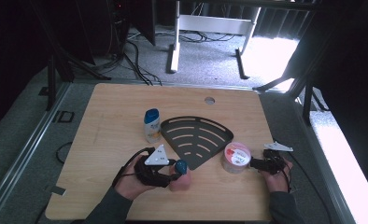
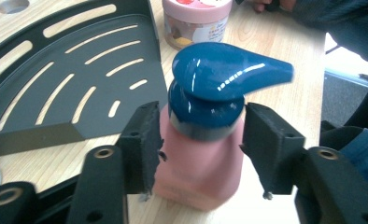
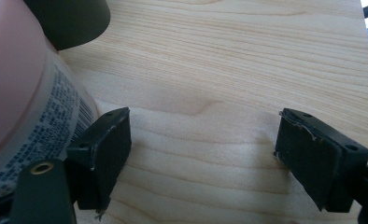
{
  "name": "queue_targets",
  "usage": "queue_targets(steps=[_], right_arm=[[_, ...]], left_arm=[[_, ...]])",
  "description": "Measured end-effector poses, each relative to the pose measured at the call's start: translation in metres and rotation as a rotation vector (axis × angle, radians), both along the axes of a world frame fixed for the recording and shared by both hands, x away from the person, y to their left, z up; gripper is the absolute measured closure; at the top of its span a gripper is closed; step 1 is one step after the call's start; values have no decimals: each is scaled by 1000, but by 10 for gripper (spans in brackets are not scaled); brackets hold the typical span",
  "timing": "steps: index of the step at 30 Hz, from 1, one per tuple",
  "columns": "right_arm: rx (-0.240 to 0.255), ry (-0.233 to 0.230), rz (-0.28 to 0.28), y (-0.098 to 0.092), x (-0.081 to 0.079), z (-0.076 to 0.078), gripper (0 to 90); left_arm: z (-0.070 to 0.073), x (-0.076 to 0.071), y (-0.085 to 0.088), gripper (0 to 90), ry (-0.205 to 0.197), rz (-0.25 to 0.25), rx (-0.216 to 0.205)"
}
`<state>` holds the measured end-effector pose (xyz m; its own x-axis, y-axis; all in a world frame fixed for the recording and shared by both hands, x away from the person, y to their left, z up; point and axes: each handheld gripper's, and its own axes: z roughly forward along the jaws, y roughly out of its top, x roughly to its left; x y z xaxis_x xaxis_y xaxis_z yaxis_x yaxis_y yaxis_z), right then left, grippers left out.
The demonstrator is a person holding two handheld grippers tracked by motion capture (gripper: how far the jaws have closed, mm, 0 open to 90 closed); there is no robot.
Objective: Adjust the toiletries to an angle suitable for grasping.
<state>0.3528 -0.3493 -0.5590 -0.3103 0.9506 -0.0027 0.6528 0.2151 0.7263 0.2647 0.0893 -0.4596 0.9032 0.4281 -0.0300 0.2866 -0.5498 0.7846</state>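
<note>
Between our left gripper (image 2: 198, 140) jaws stands the pink pump bottle (image 2: 201, 158) with its blue pump head (image 2: 224, 81), upright on the wooden table (image 1: 107, 140) at the near edge, just beside the pointed corner of the black corner shelf (image 1: 196, 135). We have the jaws about half open, one pad at the bottle's shoulder on one side and a thin gap showing on the other, so we judge it straddled rather than squeezed; we come in low at the neck, likely so the spout clears the jaws. Our right gripper (image 3: 203, 149) is wide open over bare wood, holding nothing, with the pink jar (image 1: 237, 157) just outside one jaw. We judge it parked there to keep out of the way. Behind the shelf's left edge stands a white bottle with a blue cap (image 1: 152, 125), upright and untouched
</note>
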Motion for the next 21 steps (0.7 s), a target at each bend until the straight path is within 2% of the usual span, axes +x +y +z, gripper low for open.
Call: queue_targets(steps=[2,6,7,9,11,15,21], right_arm=[[-1,0,1,0,0,0,179],[0,0,0,0,0,0,179],[0,0,0,0,0,0,179],[0,0,0,0,0,0,179],[0,0,0,0,0,0,179],[0,0,0,0,0,0,179],[0,0,0,0,0,0,179]], left_arm=[[0,-4,2,543,-2,0,1],[0,-8,5,606,-9,11,34],[-1,-10,5,661,-8,13,33],[0,-12,5,726,-10,8,38],[0,-16,4,754,-11,-11,42],[-2,-22,-4,811,-11,-46,40],[-9,-21,-22,838,-1,-75,40]])
